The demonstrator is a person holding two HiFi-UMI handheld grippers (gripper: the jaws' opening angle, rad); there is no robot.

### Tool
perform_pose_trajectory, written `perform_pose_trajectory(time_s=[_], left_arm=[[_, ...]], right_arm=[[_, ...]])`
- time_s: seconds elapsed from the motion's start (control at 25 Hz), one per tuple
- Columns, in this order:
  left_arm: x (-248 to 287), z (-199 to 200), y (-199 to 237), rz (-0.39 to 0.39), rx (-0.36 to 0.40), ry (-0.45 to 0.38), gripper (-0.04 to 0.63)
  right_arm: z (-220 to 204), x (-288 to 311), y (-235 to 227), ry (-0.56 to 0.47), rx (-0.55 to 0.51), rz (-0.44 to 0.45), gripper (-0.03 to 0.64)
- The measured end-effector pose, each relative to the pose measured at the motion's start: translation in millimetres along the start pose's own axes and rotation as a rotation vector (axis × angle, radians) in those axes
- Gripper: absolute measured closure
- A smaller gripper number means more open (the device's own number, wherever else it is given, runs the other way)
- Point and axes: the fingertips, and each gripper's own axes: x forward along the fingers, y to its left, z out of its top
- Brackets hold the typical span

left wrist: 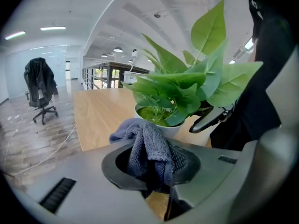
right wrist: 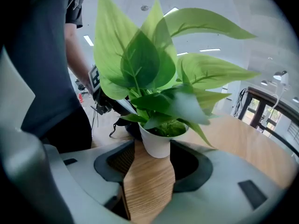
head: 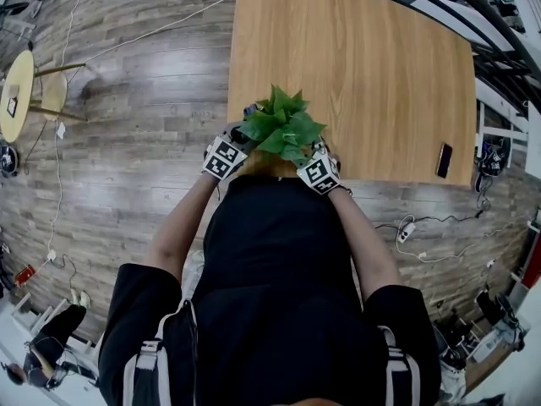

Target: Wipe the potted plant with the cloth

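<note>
The potted plant (head: 281,125) stands at the near edge of the wooden table (head: 372,66): broad green leaves in a small white pot (right wrist: 156,143). My left gripper (left wrist: 152,164) is shut on a grey-blue cloth (left wrist: 147,146), which bunches up out of the jaws just short of the pot (left wrist: 164,127) and below the leaves. My right gripper (right wrist: 156,155) has a jaw on each side of the white pot at its tips and holds it. In the head view the left gripper (head: 226,155) and right gripper (head: 319,172) flank the plant, their tips hidden under the leaves.
A dark phone (head: 444,160) lies at the table's near right corner. A black office chair (left wrist: 41,90) stands on the wood floor beyond the table. Cables (head: 423,227) run over the floor, and a small round yellow table (head: 17,91) stands at left.
</note>
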Motion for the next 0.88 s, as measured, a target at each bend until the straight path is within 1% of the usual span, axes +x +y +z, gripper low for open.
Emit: perform_pose_trajectory(time_s=[0.12, 0.2, 0.28, 0.4, 0.44, 0.56, 0.76, 0.88], left_arm=[[-0.9, -1.0, 10.1, 0.017, -0.113, -0.029, 0.486], [-2.0, -3.0, 14.5, 0.029, -0.132, -0.028, 0.486], [-1.2, -3.0, 13.2, 0.028, -0.108, -0.017, 0.487], [3.3, 1.8, 6.3, 0.012, -0.016, 0.004, 0.486], [4.4, 2.9, 6.5, 0.01, -0.001, 0.007, 0.486], [4.3, 4.6, 7.7, 0.004, 0.007, 0.01, 0.486], [2.5, 5.0, -6.1, -0.03, 0.028, 0.012, 0.486], [4.2, 4.5, -9.7, -0.037, 0.003, 0.005, 0.486]], right_arm=[[-3.0, -0.4, -3.8, 0.018, -0.007, -0.022, 0.383], [-2.6, -0.7, -14.3, 0.011, 0.032, -0.049, 0.383], [-0.5, -1.6, -25.1, 0.003, 0.044, -0.068, 0.383], [4.1, 2.3, -26.7, 0.009, -0.029, -0.043, 0.383], [5.3, 4.7, -25.7, 0.011, -0.041, -0.033, 0.383], [6.6, 7.1, -25.3, 0.013, -0.031, -0.025, 0.383], [4.0, 4.0, -26.9, 0.011, -0.005, -0.032, 0.383], [3.1, 5.1, -30.1, 0.014, -0.001, -0.037, 0.383]])
